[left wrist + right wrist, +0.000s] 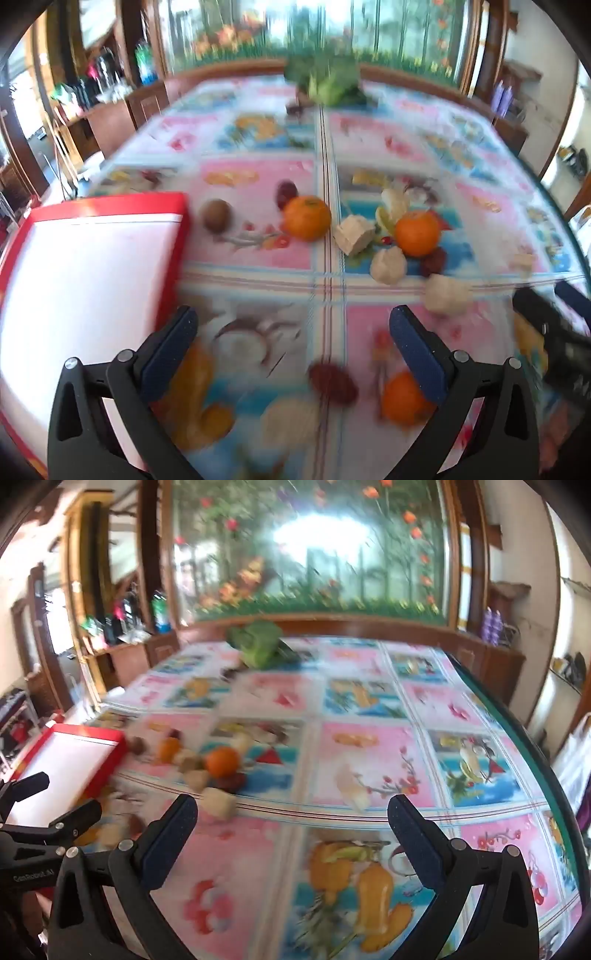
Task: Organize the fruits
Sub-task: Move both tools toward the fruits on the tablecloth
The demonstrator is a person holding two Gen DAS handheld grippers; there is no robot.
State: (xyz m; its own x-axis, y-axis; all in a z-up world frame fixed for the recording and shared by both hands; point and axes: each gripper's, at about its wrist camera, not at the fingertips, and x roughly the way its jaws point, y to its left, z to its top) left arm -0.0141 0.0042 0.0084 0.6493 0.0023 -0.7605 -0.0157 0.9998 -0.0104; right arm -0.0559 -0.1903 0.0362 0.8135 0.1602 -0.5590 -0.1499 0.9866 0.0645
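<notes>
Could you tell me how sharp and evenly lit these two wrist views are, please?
Left wrist view: motion blur smears the near orange and the tablecloth, while the left hand-held gripper stays crisp. Right wrist view: similar blur, strong glare on the mural glass, fisheye bending the table edge.

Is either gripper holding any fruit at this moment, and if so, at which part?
Nothing is held. The left gripper and the right gripper are both open, with only the tablecloth showing between their fingers.
</notes>
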